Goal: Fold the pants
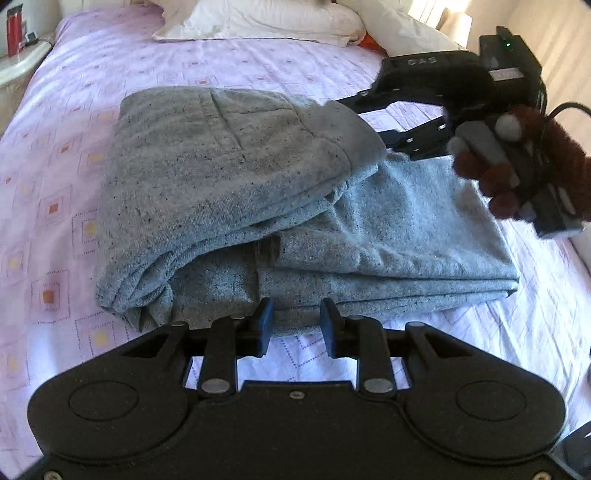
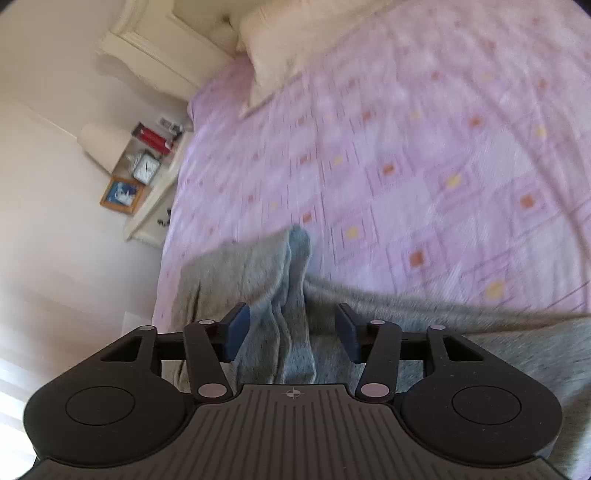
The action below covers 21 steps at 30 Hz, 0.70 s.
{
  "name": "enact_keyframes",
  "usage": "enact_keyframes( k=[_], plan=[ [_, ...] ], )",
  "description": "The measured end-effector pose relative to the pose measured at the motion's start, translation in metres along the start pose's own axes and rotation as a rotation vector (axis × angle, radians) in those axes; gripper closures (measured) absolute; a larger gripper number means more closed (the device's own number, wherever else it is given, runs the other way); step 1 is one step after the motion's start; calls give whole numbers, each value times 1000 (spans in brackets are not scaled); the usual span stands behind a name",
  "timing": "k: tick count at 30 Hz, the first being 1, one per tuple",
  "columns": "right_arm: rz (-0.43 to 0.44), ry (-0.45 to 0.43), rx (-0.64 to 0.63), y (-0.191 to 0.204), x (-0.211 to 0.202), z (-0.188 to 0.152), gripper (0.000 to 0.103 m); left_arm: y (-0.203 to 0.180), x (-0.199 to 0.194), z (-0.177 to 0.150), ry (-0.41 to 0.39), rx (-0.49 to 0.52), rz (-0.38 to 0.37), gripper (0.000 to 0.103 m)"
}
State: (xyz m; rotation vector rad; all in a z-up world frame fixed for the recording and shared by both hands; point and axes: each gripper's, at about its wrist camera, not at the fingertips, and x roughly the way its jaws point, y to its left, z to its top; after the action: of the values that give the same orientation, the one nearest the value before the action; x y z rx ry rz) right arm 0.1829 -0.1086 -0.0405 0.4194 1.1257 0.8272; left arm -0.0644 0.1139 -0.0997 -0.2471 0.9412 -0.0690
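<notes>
The grey pants lie folded in a thick stack on the pink bedsheet. The top fold droops over the left part of the stack. My left gripper is open and empty at the stack's near edge. My right gripper reaches in from the far right, held by a brown-gloved hand; its fingertips are hidden behind the top fold. In the right wrist view the right gripper is open, with a bunched ridge of the pants between its fingers, not pinched.
White pillows lie at the head of the bed. A bedside shelf to the left holds a red bottle, a clock and a framed picture. The bed's edge runs along the left in the right wrist view.
</notes>
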Motion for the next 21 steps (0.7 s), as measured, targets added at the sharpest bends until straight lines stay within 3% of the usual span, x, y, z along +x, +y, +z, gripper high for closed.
enact_keyframes(
  k=[1, 3, 7, 9, 10, 11, 13, 14, 21],
  plan=[
    [3, -9, -17, 4, 1, 1, 39, 0, -1, -1, 1, 1, -2, 66],
    [-8, 16, -54, 9, 12, 1, 39, 1, -3, -2, 2, -7, -8, 65],
    [-130, 94, -149, 19, 46, -5, 38, 2, -1, -2, 3, -11, -8, 65],
    [-143, 72, -192, 26, 48, -10, 37, 1, 1, -1, 4, 3, -5, 65],
    [-132, 84, -218, 32, 50, -11, 41, 1, 1, -1, 2, 8, -4, 65],
    [-98, 109, -247, 39, 53, -11, 63, 0, 1, -1, 0, 11, -4, 65],
    [-118, 107, -337, 58, 56, -12, 78, -1, -1, -3, -7, 14, 3, 65],
    [-110, 95, -389, 68, 53, -12, 94, -2, -2, -4, -10, 19, 9, 65],
    [138, 49, -345, 121, 9, 16, 95, -24, -16, -9, -103, 123, 56, 65]
  ],
)
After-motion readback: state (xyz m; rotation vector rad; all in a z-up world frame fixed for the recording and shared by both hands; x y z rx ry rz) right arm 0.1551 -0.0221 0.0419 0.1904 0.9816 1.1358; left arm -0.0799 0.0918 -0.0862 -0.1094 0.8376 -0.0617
